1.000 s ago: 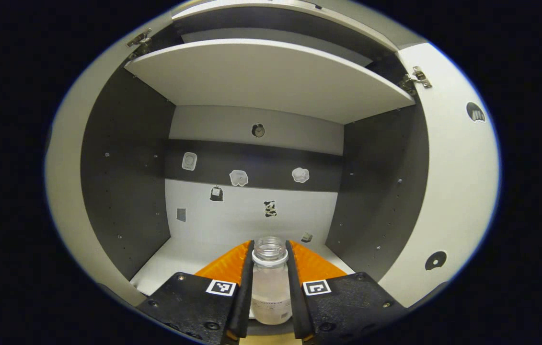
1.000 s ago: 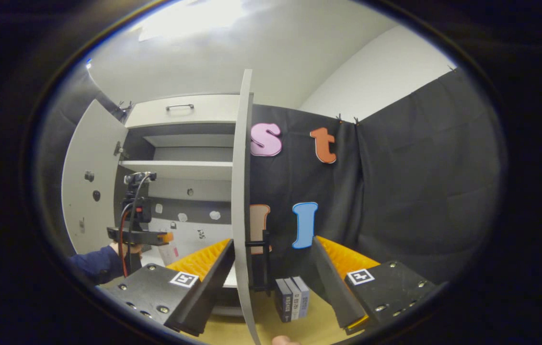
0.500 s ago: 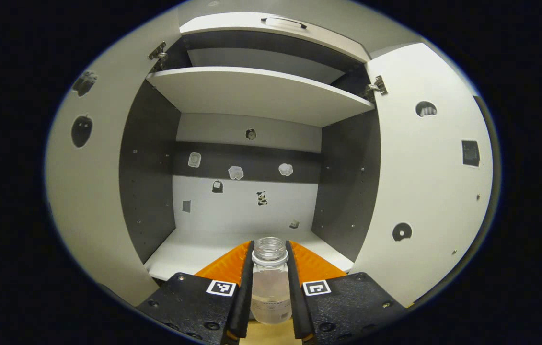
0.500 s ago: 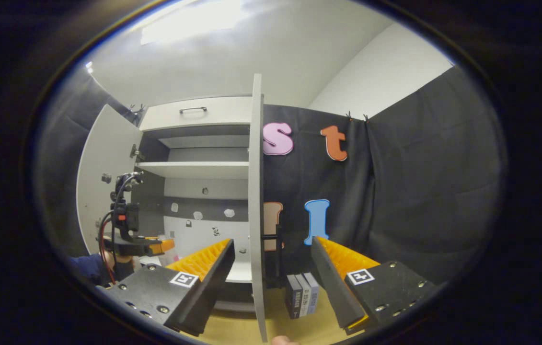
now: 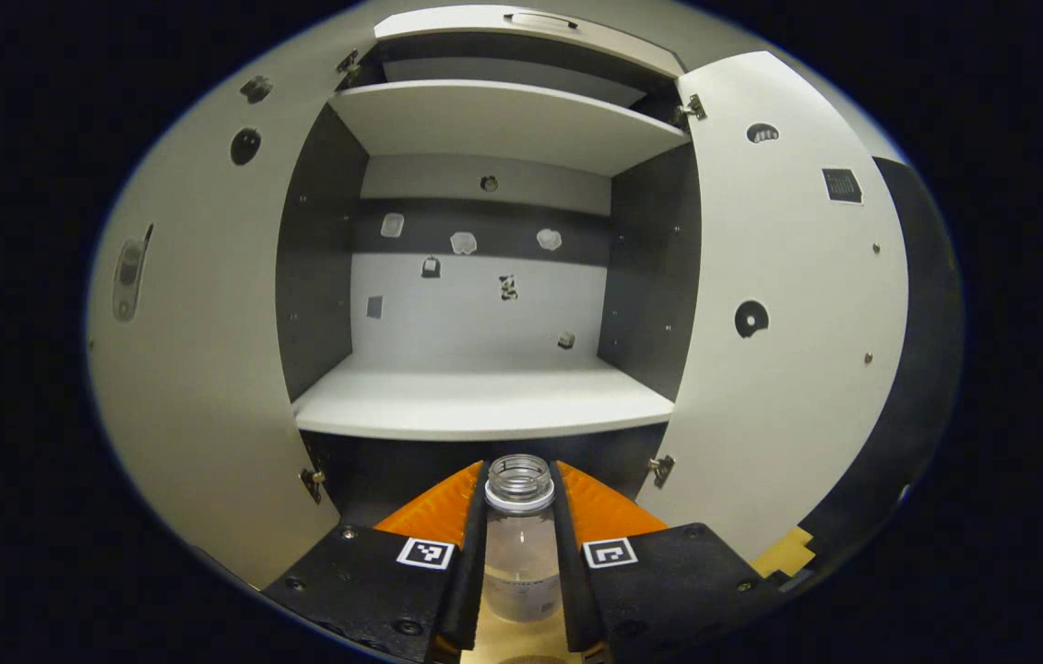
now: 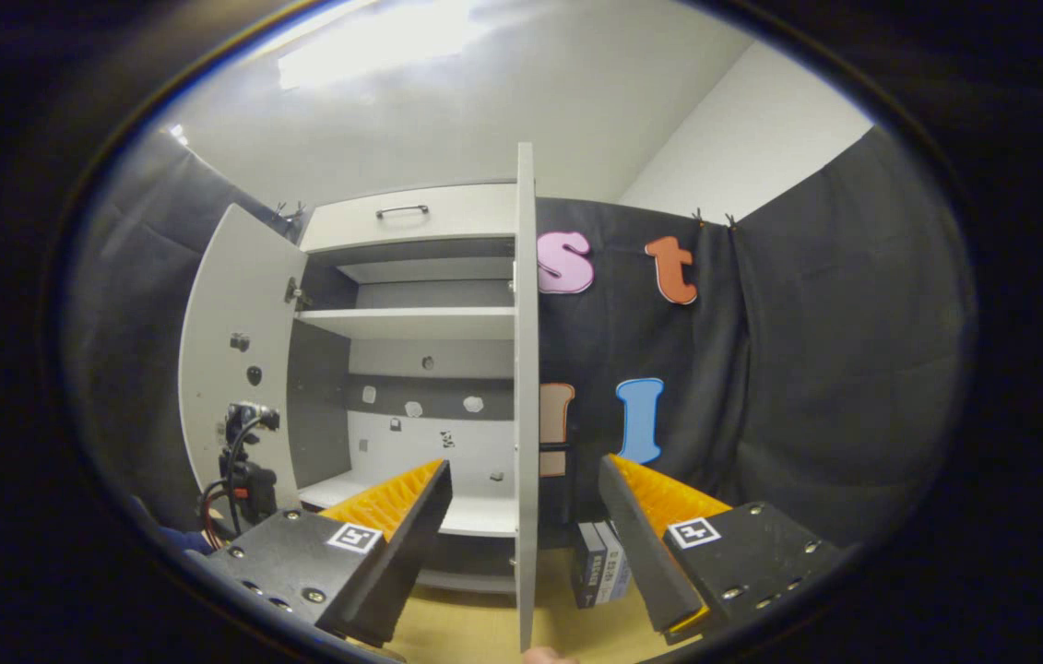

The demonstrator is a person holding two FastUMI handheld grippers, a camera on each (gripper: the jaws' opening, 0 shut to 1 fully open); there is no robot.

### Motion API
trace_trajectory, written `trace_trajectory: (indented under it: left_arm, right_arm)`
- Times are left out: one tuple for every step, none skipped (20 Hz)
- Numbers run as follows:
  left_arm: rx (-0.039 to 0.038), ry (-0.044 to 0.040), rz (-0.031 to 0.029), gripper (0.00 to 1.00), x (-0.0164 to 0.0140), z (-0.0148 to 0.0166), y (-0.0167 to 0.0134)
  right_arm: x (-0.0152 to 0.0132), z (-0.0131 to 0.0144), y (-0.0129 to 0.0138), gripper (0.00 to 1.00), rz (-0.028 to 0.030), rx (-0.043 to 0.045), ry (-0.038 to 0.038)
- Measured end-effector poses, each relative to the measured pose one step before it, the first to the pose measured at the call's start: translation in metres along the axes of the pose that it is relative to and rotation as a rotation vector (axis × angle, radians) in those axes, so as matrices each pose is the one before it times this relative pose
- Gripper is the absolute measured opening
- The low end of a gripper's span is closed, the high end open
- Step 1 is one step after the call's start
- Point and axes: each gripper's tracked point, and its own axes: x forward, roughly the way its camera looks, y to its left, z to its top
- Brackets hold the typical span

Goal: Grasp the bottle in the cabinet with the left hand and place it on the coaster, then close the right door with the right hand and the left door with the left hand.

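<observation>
Clear uncapped bottle (image 5: pixel 521 535) upright between closed jaws, outside the cabinet (image 5: pixel 484 406); both doors open

Your left gripper's fingers (image 5: pixel 470 563) hide the bottle's (image 5: pixel 521 539) sides (its base is cut off below).

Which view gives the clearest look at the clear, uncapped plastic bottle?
The left gripper view: the clear, uncapped plastic bottle sits upright, close up, clamped between the left gripper fingers. In the right gripper view I cannot make the bottle out; only part of that far gripper's rig shows.
</observation>
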Motion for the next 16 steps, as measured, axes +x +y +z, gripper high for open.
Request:
trace_trajectory:
  left_arm:
    - [-0.00665,0.01851,-0.00218,0.37,-0.00273,-0.01258,0.00103]
    - [-0.00861,0.03204,0.00024,0.37,-0.00218,-0.01402,0.00145]
    - [-0.01276,0.03575,0.00073,0.37,-0.00208,-0.01614,0.00198]
    - [-0.01577,0.03167,0.00374,0.37,-0.00124,-0.01488,0.00282]
    - [-0.01194,0.02310,0.00187,0.37,-0.00028,-0.01291,0.00220]
    - [-0.01314,0.01770,0.00101,0.37,0.00027,-0.01159,0.00192]
    - [-0.01195,0.02740,0.00262,0.37,0.00226,-0.01489,0.00303]
    - [-0.01093,0.04440,0.00730,0.37,0.00149,-0.01704,0.00327]
    - [-0.00854,0.03388,0.00949,0.37,0.00166,-0.01592,0.00400]
    - [-0.00686,0.02723,0.01004,0.37,0.00212,-0.01330,0.00338]
    - [-0.00544,0.02061,0.00581,0.38,0.00361,-0.01211,0.00188]
    - [-0.00226,0.02051,0.00268,0.38,0.00217,-0.01041,0.00162]
    - [0.00146,0.02073,0.00212,0.37,0.00262,-0.01141,0.00090]
    - [0.00265,0.01464,0.00444,0.38,0.00174,-0.00846,0.00136]
    - [0.00042,0.01415,0.00490,0.38,0.00217,-0.00786,0.00148]
    - [-0.00452,0.00723,0.00670,0.38,0.00156,-0.00534,0.00140]
  right_arm:
    - [0.00038,-0.00115,0.00015,0.97,0.00102,-0.00025,0.00015]
    - [-0.00024,-0.00055,0.00001,0.97,0.00258,0.00031,0.00042]
    - [0.00049,-0.00187,0.00042,0.97,0.00328,-0.00002,0.00167]
    - [0.00082,-0.00165,0.00104,0.97,0.00407,-0.00077,0.00397]
    - [0.00105,-0.00159,0.00057,0.97,0.00414,-0.00166,0.00413]
    - [0.00161,-0.00159,0.00003,0.97,0.00200,-0.00197,0.00333]
    - [0.00154,-0.00148,0.00013,0.97,0.00182,-0.00085,0.00231]
    - [0.00178,0.00039,0.00101,0.97,0.00319,0.00191,0.00081]
    - [0.00119,-0.00030,0.00085,0.96,0.00526,0.00310,-0.00077]
    - [0.00129,0.00084,0.00047,0.94,0.00421,0.00098,-0.00130]
    - [0.00089,-0.00039,0.00024,0.94,0.00240,-0.00296,-0.00046]
    - [0.00119,0.00014,0.00007,0.94,-0.00037,-0.00545,-0.00010]
    - [0.00097,-0.00143,-0.00097,0.97,-0.00327,-0.00502,0.00158]
    - [0.00015,-0.00211,-0.00050,0.97,-0.00264,-0.00248,0.00452]
    - [0.00067,-0.00224,0.00080,0.97,-0.00104,0.00039,0.00615]
    - [0.00050,-0.00159,0.00046,0.97,-0.00022,0.00172,0.00548]
